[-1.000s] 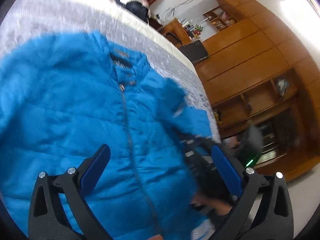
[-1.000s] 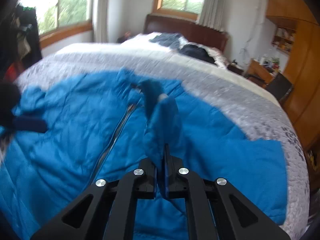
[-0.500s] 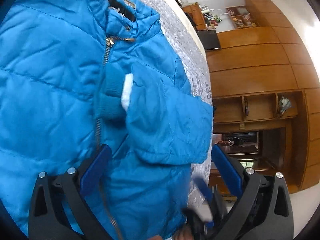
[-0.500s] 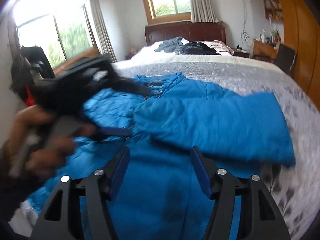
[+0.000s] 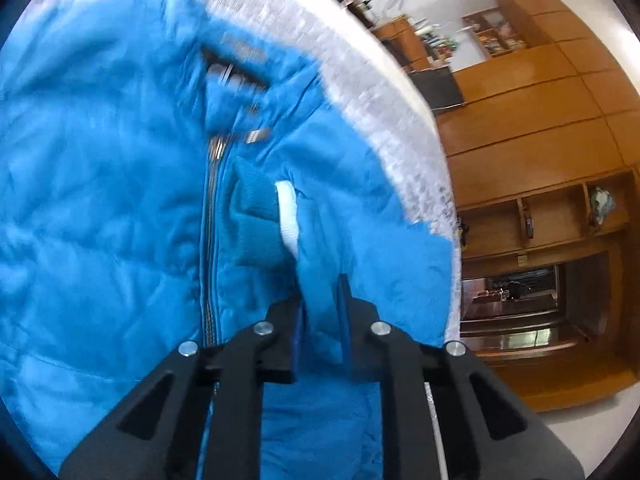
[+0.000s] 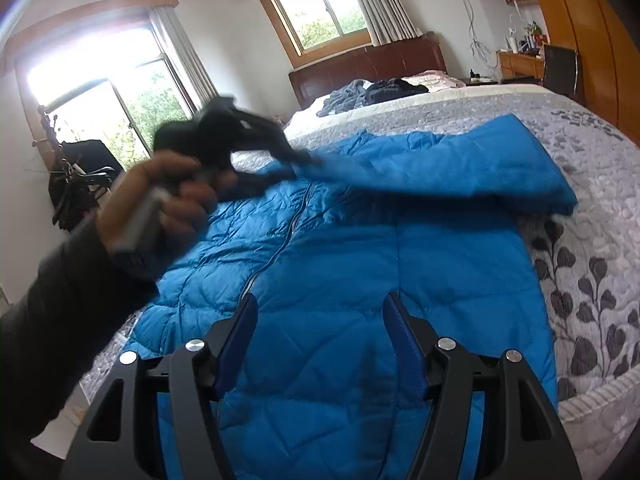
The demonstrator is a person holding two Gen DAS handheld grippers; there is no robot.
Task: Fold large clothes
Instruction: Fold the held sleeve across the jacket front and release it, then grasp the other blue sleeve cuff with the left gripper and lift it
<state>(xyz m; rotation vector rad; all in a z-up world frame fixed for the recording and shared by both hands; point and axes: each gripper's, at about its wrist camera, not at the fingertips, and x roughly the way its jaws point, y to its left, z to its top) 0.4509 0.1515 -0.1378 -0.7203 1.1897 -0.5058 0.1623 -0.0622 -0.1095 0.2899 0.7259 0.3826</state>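
Left wrist view: the left gripper is pinching the folded-in sleeve of the blue jacket, which is lying on the grey bedspread.

Right wrist view: the right gripper is hovering with jaws spread wide over the jacket's lower front, holding nothing, while a hand is gripping the left gripper's handle.

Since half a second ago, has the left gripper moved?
Yes. The left gripper, open above the jacket then, has come down and shut on the folded sleeve, just right of the zipper.
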